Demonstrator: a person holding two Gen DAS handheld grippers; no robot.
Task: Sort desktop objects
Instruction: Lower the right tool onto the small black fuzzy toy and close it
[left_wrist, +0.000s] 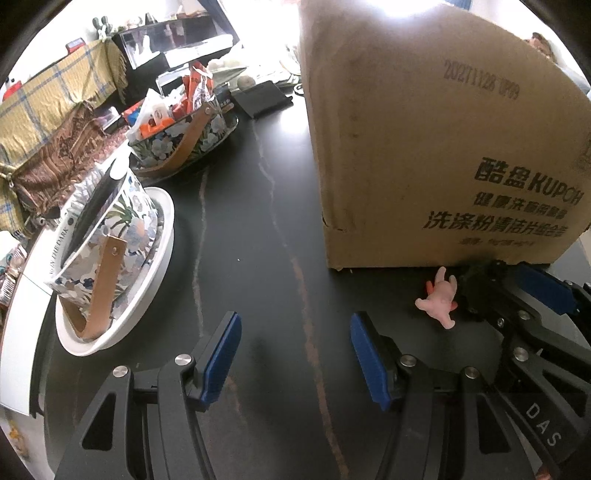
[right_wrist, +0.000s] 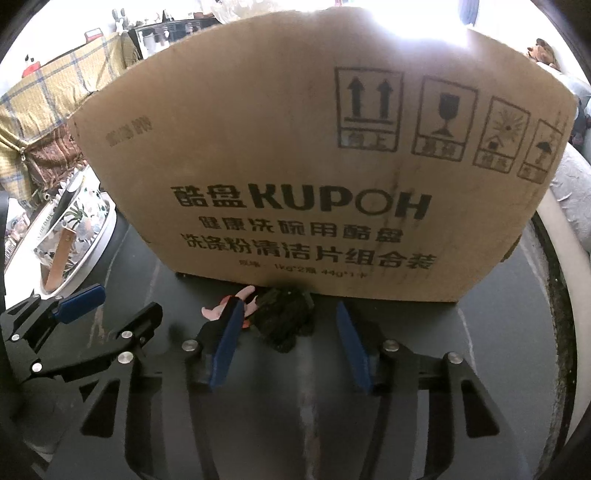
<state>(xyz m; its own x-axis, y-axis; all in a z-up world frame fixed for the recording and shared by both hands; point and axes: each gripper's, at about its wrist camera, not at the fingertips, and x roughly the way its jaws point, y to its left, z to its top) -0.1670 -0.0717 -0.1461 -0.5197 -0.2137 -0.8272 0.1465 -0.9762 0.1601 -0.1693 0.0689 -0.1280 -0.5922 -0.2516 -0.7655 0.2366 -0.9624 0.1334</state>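
Right wrist view: the right hand-held gripper (right_wrist: 290, 332) hovers low over the dark tabletop (right_wrist: 321, 406) with its blue pads spread wide and nothing gripped. A black knitted bundle (right_wrist: 286, 319) lies between the fingertips, against the foot of a cardboard box (right_wrist: 314, 166) just ahead. A pink toy figure (right_wrist: 242, 295) lies just left of the bundle, partly hidden behind the left pad.

Left wrist view: the left hand-held gripper (left_wrist: 295, 350) is also spread, empty above bare tabletop (left_wrist: 258, 240). The pink figure (left_wrist: 439, 297) sits ahead to its right, near the box (left_wrist: 424, 147). To its left, a floral basket (left_wrist: 110, 236) rests tilted in a white bowl (left_wrist: 162, 236).
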